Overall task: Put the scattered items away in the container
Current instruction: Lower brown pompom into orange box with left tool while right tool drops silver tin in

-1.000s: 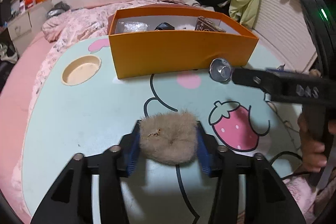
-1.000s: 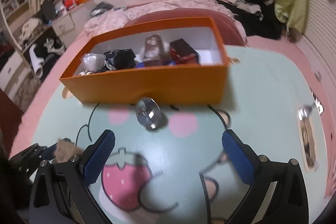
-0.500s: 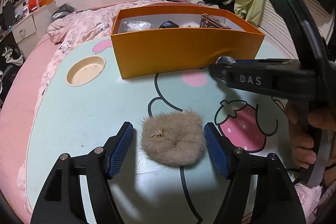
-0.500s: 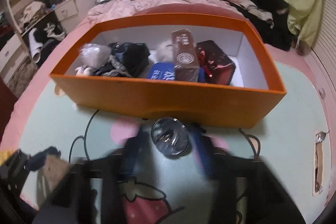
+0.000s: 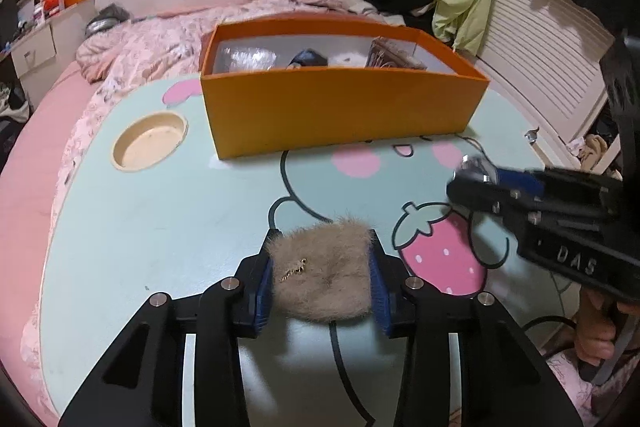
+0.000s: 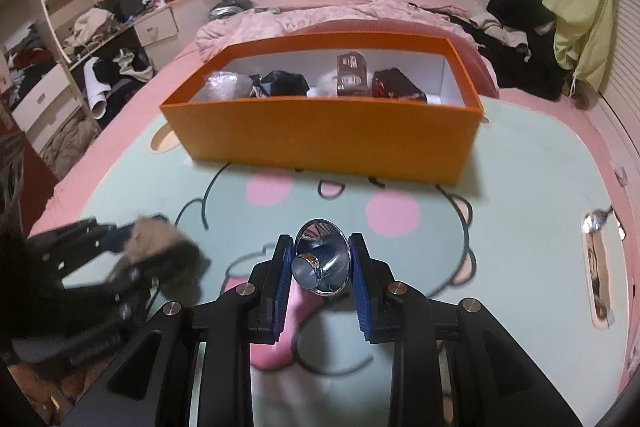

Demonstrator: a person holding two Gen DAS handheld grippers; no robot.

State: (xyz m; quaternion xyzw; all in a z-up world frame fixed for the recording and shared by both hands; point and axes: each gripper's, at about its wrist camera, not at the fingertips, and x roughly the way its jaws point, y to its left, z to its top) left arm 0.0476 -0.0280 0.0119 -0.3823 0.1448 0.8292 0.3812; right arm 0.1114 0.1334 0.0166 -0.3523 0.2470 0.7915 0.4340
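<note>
From the left wrist: left gripper (image 5: pixel 322 277) closed on the tan fur pouch (image 5: pixel 323 269), blue pads pressing both sides, jaws narrower than half a second ago, when the pouch lay loose between them with gaps either side. Pouch low over the mint-green bench (image 5: pixel 132 227) near the printed strawberry; whether it touches the top is hard to tell. Long axis across the jaws, small gold charm facing up. Right gripper (image 5: pixel 474 173) entering from the right edge, blurred, body cut off by the frame, a chrome glint at its tip (shape unreadable here), farther right and nearer the camera than before. Orange box (image 5: pixel 340 111) beyond, its contents mostly hidden by the near wall. From the right wrist: jaws narrow, clamped on the shiny metal funnel-shaped piece (image 6: pixel 322 265), which a second ago lay free on the bench by the box with the jaws wide. Piece on its side, axis along the fingers, wide mouth toward the box (image 6: pixel 320 135), narrow end toward the camera. Well short of the box now. Left gripper (image 6: pixel 132 247) with the pouch (image 6: pixel 154 237) at lower left, smeared by blur, mostly cut off.
</note>
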